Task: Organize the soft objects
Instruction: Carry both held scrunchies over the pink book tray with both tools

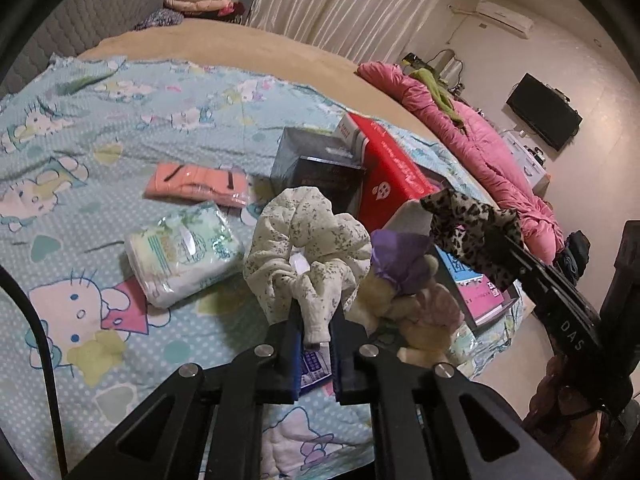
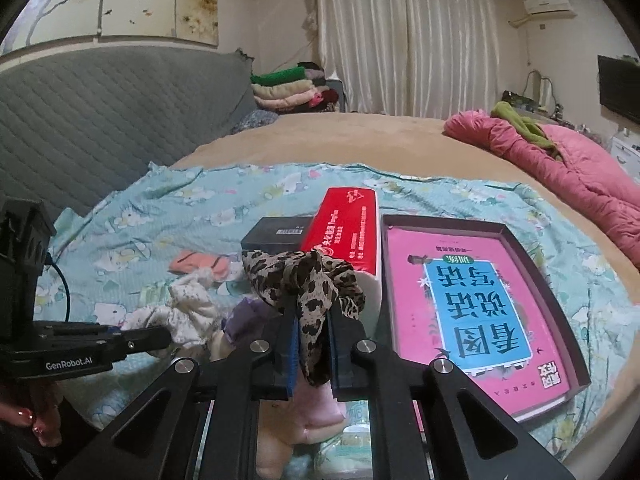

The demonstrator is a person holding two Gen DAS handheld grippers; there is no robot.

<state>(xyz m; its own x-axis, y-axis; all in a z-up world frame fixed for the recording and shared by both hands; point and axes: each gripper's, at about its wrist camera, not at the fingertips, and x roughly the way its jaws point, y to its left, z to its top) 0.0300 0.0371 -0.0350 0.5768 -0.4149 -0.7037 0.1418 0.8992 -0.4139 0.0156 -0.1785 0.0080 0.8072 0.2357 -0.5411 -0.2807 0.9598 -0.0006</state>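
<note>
Two scrunchies are held above the bed: the left tool is clamped on the floral scrunchie, the right tool on the leopard scrunchie. Both look light, limp and springy (they will likely sag and stretch), so pinching a bunched fold, as now, seems safest. Only the left view shows the tissue pack; only the right view shows the pink book in its tray.
</note>
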